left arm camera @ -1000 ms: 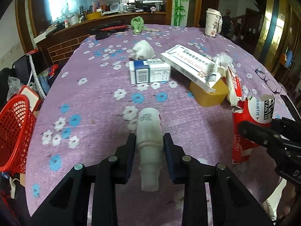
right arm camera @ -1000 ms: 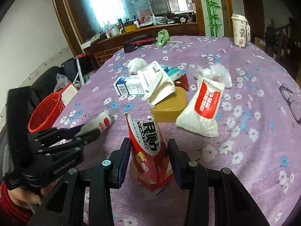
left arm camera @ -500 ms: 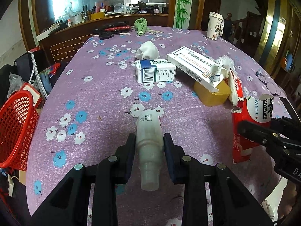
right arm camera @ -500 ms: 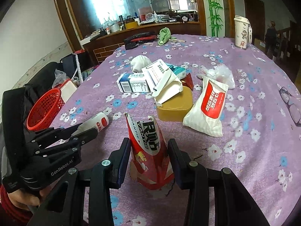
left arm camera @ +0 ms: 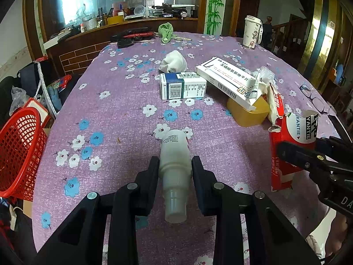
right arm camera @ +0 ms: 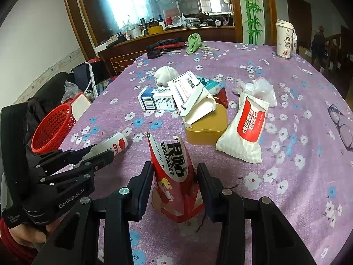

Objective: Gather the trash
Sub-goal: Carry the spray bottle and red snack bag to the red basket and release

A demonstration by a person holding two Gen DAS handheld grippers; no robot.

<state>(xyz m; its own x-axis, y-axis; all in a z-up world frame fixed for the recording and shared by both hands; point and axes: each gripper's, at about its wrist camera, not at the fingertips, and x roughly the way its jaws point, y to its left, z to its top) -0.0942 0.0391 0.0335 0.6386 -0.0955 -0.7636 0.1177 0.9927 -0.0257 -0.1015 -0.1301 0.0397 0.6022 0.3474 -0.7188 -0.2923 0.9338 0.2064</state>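
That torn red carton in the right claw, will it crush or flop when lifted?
The red carton probably dents easily: its top is torn open and looks empty, so likely light. The right gripper pinches its sides; a hard squeeze may buckle it.

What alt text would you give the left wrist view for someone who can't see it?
The left gripper clamps a white plastic bottle lying on a purple floral tablecloth. Beyond it lie medicine boxes; a red basket sits left, and the right gripper holds a torn red carton.
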